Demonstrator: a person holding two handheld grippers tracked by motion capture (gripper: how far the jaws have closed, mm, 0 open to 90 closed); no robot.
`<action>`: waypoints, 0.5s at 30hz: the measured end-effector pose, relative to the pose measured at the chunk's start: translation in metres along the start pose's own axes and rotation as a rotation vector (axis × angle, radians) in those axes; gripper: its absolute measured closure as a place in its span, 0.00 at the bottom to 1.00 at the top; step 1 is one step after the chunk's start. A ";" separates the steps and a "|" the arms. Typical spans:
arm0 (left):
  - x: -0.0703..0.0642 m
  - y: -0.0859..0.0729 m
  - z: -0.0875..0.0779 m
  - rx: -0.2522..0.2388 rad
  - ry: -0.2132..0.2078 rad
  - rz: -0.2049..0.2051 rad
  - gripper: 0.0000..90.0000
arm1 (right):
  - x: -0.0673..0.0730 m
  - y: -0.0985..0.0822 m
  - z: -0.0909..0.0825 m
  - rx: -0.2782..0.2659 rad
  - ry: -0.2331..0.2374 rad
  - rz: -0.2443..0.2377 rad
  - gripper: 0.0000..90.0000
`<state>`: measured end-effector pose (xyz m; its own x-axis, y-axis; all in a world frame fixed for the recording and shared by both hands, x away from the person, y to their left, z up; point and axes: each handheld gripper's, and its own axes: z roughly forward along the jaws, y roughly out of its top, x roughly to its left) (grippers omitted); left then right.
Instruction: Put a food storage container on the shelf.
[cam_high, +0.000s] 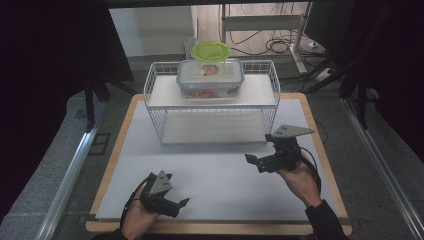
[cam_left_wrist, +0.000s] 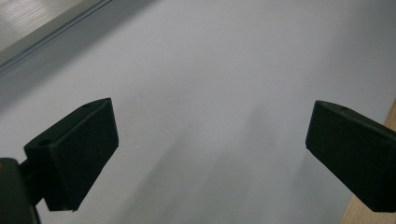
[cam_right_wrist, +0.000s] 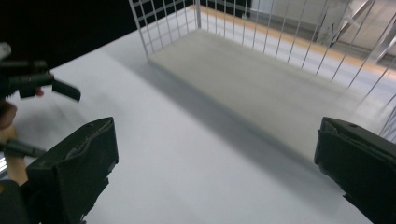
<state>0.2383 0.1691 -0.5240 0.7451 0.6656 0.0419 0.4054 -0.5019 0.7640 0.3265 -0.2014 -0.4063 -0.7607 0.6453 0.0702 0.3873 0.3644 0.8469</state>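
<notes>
- The box (cam_high: 210, 79) with a blue-rimmed lid sits on the rack's (cam_high: 159, 125) top shelf, a green lid (cam_high: 210, 50) just behind it.
- Both claws are well short of it, low over the worktop (cam_high: 210, 180).
- Right claw (cam_high: 257, 163): jaws wide apart, empty, pointing towards the left claw.
- Left claw (cam_high: 181, 204): jaws apart, empty.
- Likely the approach step; next, a claw must rise to the shelf and straddle the box.

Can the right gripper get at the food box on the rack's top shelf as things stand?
Probably yes. The right gripper is open and empty, in front of the wire rack. The food box sits on the top shelf, nothing over it but a green lid behind; the low rail may hinder.
</notes>
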 end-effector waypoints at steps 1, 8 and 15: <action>0.000 0.000 0.000 0.000 0.000 0.000 0.02 | 0.000 0.000 0.000 0.000 0.000 0.000 0.00; 0.000 0.000 0.001 0.004 -0.003 -0.002 0.02 | 0.006 -0.051 0.004 0.036 -0.007 0.018 0.00; 0.000 -0.001 0.001 0.007 -0.006 -0.003 0.03 | 0.011 -0.094 0.016 0.131 -0.030 0.023 0.00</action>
<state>0.2385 0.1688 -0.5250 0.7470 0.6638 0.0361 0.4110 -0.5038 0.7597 0.2900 -0.2183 -0.4935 -0.7354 0.6739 0.0715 0.4708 0.4321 0.7692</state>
